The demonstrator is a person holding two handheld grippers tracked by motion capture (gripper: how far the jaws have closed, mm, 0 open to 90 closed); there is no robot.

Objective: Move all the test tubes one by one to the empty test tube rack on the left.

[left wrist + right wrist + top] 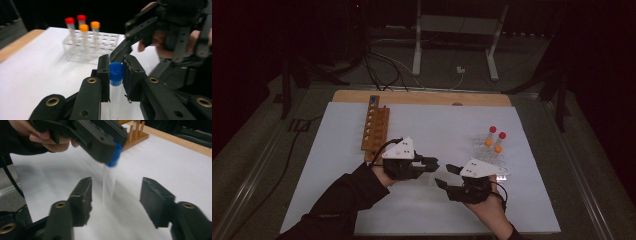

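Note:
My left gripper (pixel 116 71) is shut on the blue cap of a clear test tube (pixel 115 97), which hangs upright just above the white table. In the high view the left gripper (pixel 432 163) is at the table's centre front, with my right gripper (pixel 444 176) right beside it. My right gripper (pixel 116 195) stands open, one jaw on each side of the tube (pixel 108 185) and clear of its glass. The blue cap (pixel 113 155) is pinched in the left gripper's jaws above.
A clear plastic rack (pixel 499 162) at the right holds two red-capped tubes (pixel 493 129) and two orange-capped tubes (pixel 498 148). A wooden rack (pixel 374 127) stands at the back left. The white sheet (pixel 337 165) covers the table.

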